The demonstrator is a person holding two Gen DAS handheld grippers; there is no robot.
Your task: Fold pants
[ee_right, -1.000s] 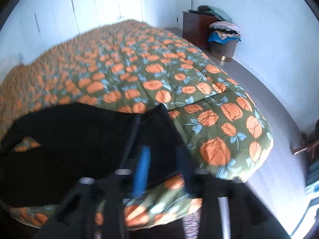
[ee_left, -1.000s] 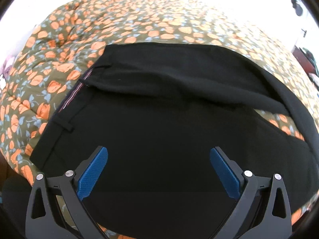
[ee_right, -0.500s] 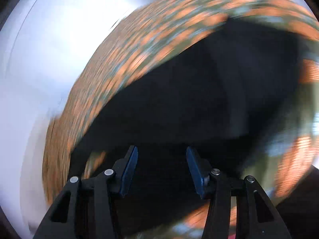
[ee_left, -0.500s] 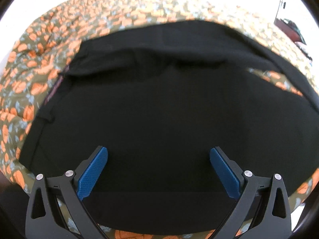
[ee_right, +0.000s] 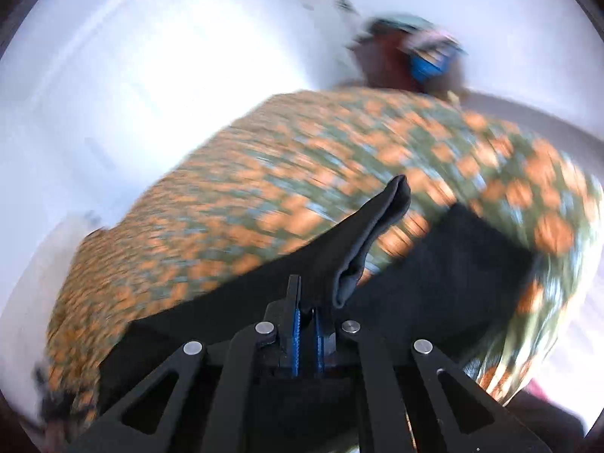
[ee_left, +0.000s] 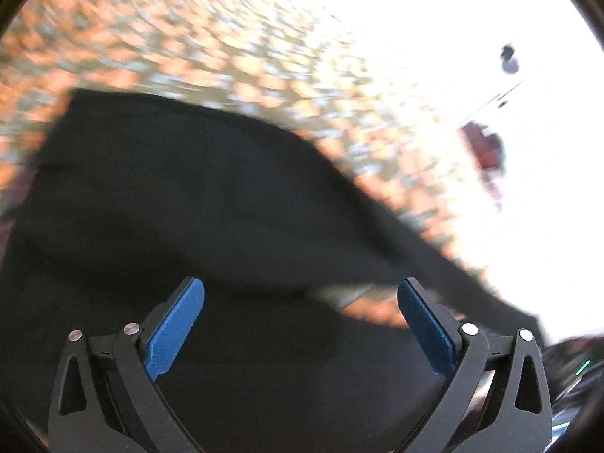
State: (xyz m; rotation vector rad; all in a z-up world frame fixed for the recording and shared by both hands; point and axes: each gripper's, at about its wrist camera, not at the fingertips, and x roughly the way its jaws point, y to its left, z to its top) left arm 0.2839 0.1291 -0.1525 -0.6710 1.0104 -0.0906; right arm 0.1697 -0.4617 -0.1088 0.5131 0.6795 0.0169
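Black pants (ee_left: 196, 196) lie spread on a bed with an orange-flowered green quilt (ee_left: 234, 49). My left gripper (ee_left: 302, 324) hovers just above the dark cloth, its blue pads (ee_left: 175, 326) wide apart and nothing between them. In the right wrist view my right gripper (ee_right: 307, 321) is shut on a fold of the pants (ee_right: 362, 249). That pinched edge stands up from the closed jaws as a raised flap, lifted off the quilt (ee_right: 234, 204). The rest of the pants (ee_right: 472, 260) stays on the bed. Both views are blurred by motion.
White walls surround the bed. A dark wooden cabinet (ee_right: 381, 60) with a heap of clothes and a blue item (ee_right: 426, 66) stands past the far end of the bed. The same cabinet (ee_left: 487, 151) shows at the right of the left wrist view.
My right gripper has shut on the pants' edge and lifted it; half a second ago its pads stood apart over the cloth. My left gripper swung toward the pants' right side, staying open.
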